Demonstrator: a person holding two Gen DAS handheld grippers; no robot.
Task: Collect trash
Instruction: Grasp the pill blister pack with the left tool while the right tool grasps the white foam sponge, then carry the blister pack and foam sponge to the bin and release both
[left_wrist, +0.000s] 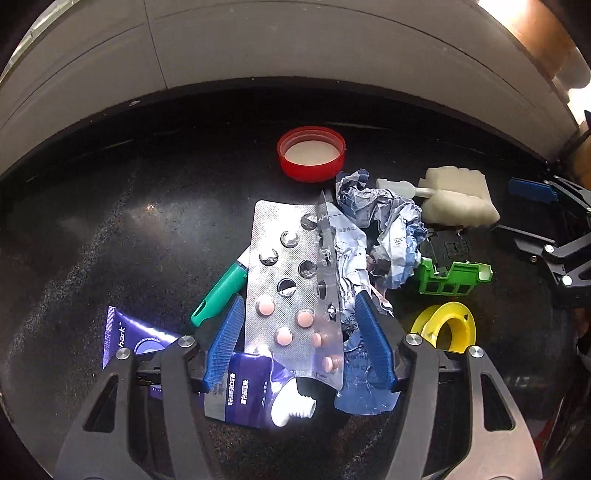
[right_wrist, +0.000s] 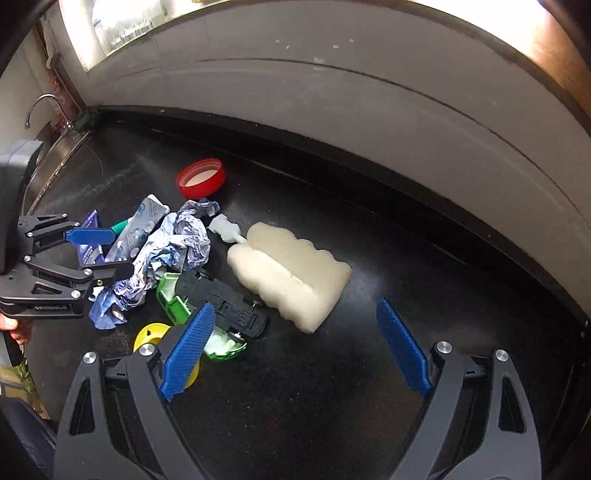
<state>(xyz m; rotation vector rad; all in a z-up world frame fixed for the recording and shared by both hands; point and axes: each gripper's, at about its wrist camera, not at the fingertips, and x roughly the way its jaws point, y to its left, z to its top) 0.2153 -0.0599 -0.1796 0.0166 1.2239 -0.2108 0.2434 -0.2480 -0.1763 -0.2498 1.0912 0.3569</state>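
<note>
Trash lies in a heap on a black countertop (left_wrist: 129, 221). My left gripper (left_wrist: 299, 328) points down over a silver blister pack (left_wrist: 284, 273) with pink pills; its blue pads stand either side of the pack, close to its edges, and seem not to press on it. Under it lie a purple toothpaste tube (left_wrist: 251, 387) and a green pen cap (left_wrist: 221, 291). Crumpled blue-white paper (left_wrist: 384, 236) lies to the right. My right gripper (right_wrist: 295, 304) hangs open, with a white foam block (right_wrist: 291, 266) just ahead between its fingertips.
A red lid (left_wrist: 312, 153) lies behind the heap. A green and black toy car (right_wrist: 221, 302) and a yellow tape spool (left_wrist: 447, 325) lie between the grippers. A grey wall (right_wrist: 332, 110) backs the counter. A sink with tap (right_wrist: 40, 107) is far left.
</note>
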